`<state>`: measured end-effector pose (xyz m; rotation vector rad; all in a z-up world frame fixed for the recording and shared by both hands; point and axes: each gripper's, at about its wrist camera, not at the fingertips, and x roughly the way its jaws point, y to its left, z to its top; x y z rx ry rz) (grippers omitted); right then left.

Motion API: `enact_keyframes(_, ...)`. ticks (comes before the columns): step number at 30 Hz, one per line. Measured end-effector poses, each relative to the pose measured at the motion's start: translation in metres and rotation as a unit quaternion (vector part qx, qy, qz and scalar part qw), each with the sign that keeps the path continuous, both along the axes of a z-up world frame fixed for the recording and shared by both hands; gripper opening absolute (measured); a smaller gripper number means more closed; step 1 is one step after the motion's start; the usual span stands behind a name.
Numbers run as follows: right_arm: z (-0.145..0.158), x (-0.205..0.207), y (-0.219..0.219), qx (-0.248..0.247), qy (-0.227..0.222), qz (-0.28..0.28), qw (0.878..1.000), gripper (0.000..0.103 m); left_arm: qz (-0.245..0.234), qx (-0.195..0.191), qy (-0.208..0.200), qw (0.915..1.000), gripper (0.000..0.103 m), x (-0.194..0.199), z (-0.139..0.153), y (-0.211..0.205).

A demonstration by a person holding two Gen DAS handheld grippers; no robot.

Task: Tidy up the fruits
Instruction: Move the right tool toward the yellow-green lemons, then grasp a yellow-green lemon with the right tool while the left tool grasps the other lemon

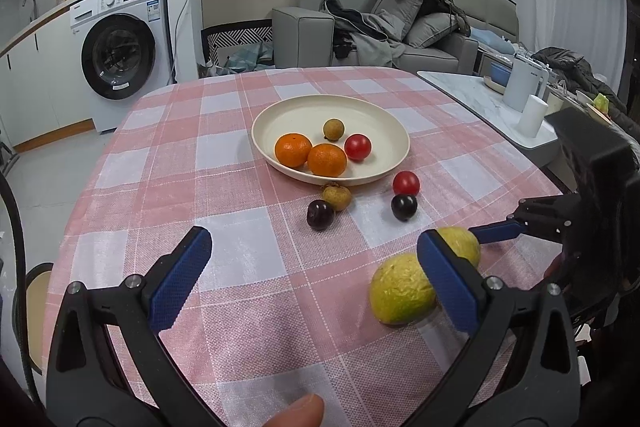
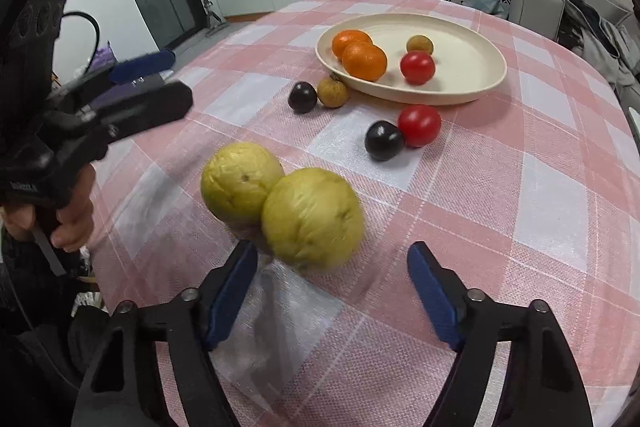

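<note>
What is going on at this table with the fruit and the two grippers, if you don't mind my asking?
A person is sorting fruit onto a cream plate with a gripper in each hand. Two oranges, a tomato and a small brown fruit already lie on it; several small fruits and two yellow-green fruits are on the checked tablecloth. The right gripper is open around the nearer yellow-green fruit, not yet gripping. The left gripper hangs open over bare cloth.

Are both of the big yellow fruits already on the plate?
No, both yellow fruits lie side by side on the checked tablecloth, well short of the plate, which holds only oranges and small fruits.
</note>
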<state>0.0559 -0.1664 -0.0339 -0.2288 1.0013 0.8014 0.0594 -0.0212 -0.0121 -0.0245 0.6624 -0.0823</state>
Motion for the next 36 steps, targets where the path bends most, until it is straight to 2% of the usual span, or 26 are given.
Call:
enact_keyframes(2, 0.003, 0.001, 0.002, 0.018, -0.005, -0.004, 1.0, 0.076, 0.0, 0.002, 0.002, 1.0, 0.103, 0.001, -0.002, -0.001)
enact_keyframes(6, 0.008, 0.004, 0.006, 0.021, -0.021, -0.022, 0.999, 0.076, -0.004, 0.01, 0.004, 0.9999, 0.103, 0.001, -0.004, -0.004)
enact_keyframes(12, 0.007, 0.011, 0.008, 0.021, -0.018, -0.028, 0.999, 0.072, -0.005, 0.012, 0.005, 0.9999, 0.103, 0.001, -0.006, -0.006)
enact_keyframes(14, 0.005, 0.011, 0.009, 0.017, -0.016, -0.027, 0.999, 0.066, -0.005, 0.01, 0.007, 0.9999, 0.103, 0.001, -0.006, -0.006)
enact_keyframes(21, 0.0, 0.007, 0.007, 0.018, -0.003, -0.014, 1.0, 0.064, -0.005, 0.009, 0.013, 0.9999, 0.103, 0.003, -0.009, -0.006)
enact_keyframes(24, -0.001, 0.006, 0.007, 0.016, -0.005, -0.015, 1.0, 0.058, -0.007, 0.009, 0.018, 0.9998, 0.103, 0.004, -0.012, -0.006)
enact_keyframes(26, 0.0, 0.007, 0.006, 0.023, -0.003, -0.017, 1.0, 0.049, -0.009, 0.011, 0.02, 0.9997, 0.103, 0.005, -0.013, -0.007)
enact_keyframes(36, 0.008, 0.006, -0.002, 0.04, -0.025, -0.024, 0.999, 0.048, -0.033, 0.011, 0.042, 0.9985, 0.103, 0.007, -0.025, -0.019)
